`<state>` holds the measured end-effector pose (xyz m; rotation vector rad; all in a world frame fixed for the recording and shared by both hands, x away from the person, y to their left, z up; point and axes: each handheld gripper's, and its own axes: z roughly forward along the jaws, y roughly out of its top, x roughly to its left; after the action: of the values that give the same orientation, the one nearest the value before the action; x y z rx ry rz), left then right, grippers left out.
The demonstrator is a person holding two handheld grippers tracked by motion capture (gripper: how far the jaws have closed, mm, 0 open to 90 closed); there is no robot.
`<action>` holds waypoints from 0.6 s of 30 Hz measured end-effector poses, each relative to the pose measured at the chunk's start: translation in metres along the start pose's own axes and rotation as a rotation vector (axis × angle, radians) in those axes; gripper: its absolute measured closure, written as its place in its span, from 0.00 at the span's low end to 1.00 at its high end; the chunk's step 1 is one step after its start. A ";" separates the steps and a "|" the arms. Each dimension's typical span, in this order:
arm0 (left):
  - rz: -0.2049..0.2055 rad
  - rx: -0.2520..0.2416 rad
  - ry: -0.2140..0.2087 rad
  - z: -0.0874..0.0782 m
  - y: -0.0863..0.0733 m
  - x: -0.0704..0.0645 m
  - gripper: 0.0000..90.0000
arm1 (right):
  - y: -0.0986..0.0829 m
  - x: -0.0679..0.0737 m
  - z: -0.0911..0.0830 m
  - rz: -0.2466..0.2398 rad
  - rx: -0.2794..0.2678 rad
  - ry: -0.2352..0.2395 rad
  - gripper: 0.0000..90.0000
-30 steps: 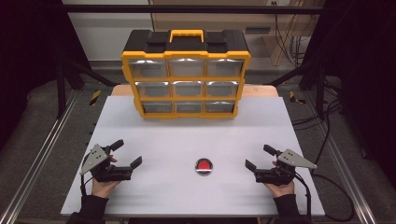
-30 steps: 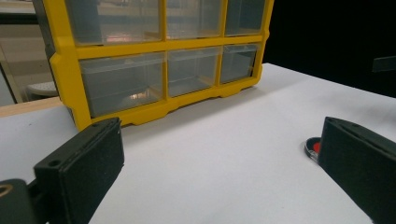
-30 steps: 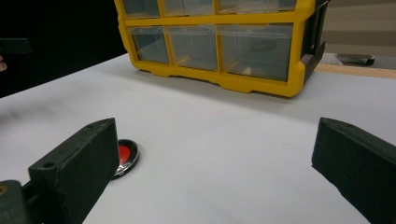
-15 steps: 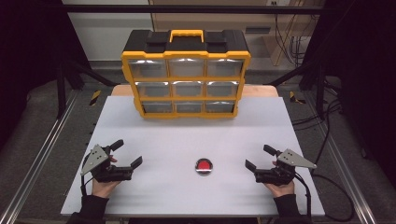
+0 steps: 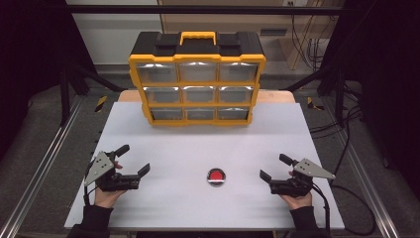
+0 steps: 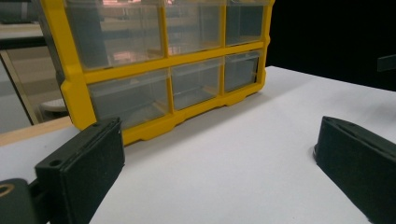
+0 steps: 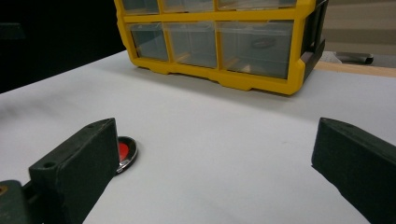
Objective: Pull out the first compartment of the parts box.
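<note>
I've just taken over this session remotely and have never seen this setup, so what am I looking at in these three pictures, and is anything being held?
There is no robot arm here: a person holds one hand tool with two black jaws in each hand. The high view looks down on the white table; the left gripper sits at its left, the right gripper at its right. The other two pictures come from cameras riding on each gripper, looking out along its jaws. At the far side of the table stands a yellow drawer organizer with clear drawers. A small round red-topped disc lies between the grippers, nearer the right one. Both grippers are open and hold nothing.
</note>
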<state>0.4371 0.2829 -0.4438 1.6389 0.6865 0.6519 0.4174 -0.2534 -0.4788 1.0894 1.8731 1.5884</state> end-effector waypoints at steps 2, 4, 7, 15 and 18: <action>0.014 -0.002 0.002 0.001 0.003 0.000 0.01 | 0.000 0.000 0.000 -0.001 -0.001 -0.001 0.02; 0.039 0.003 0.002 0.002 0.008 0.000 0.02 | 0.000 0.000 0.000 0.001 -0.002 -0.002 0.02; 0.052 0.010 -0.009 0.003 0.011 0.000 0.02 | 0.000 0.000 0.000 0.002 -0.001 -0.004 0.02; 0.138 0.023 -0.020 0.010 0.025 0.001 0.02 | 0.000 0.000 0.000 0.002 -0.001 -0.004 0.02; 0.173 0.049 -0.022 0.013 0.032 0.001 0.02 | 0.000 0.000 0.000 -0.001 -0.001 -0.005 0.02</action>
<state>0.4501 0.2702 -0.4140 1.7619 0.5517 0.7447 0.4174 -0.2535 -0.4786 1.0904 1.8692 1.5850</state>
